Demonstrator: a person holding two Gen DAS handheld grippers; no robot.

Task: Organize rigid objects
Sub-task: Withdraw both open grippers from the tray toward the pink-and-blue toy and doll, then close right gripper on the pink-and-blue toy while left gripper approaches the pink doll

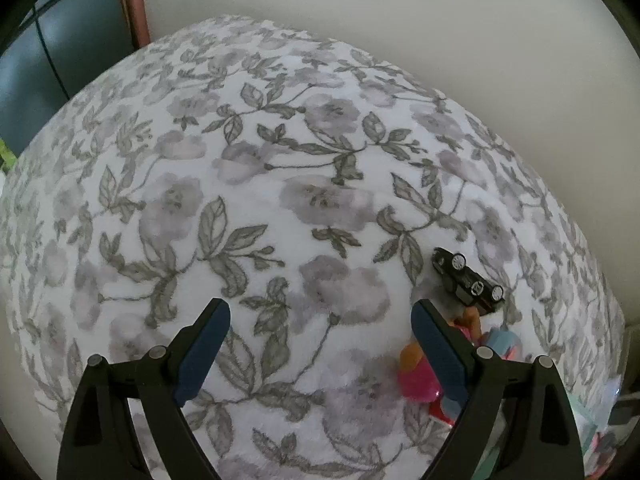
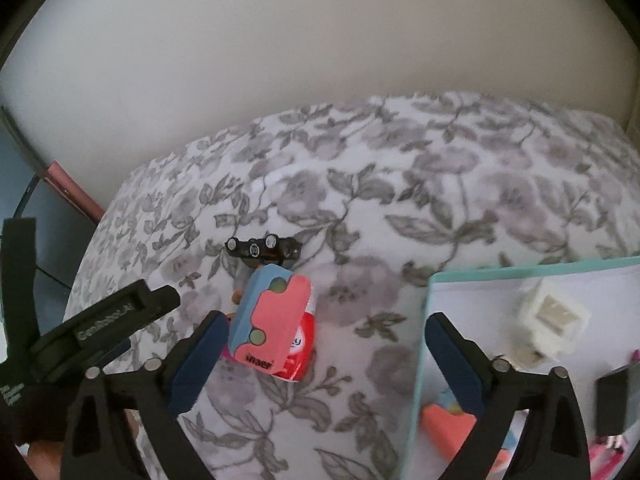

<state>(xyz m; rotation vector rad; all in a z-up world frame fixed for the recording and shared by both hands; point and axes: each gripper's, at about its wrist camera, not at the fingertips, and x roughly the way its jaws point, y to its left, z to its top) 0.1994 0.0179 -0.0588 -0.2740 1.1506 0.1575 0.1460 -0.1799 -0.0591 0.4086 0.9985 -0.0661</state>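
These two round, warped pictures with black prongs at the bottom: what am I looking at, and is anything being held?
Each picture comes from a wide-angle camera on a hand-held gripper, looking forward along its two blue-padded fingers. A person carries one gripper in each hand; there is no robot arm.

The left gripper is open over a floral blanket, with nothing between its fingers. To its right lie a black toy car, wheels showing, and a pink toy partly hidden by a finger.

The right gripper is also open and empty. Ahead of it a pink-and-blue box sits on a red packet. At right is a teal-edged white container holding a white cube and other items too blurred to name.
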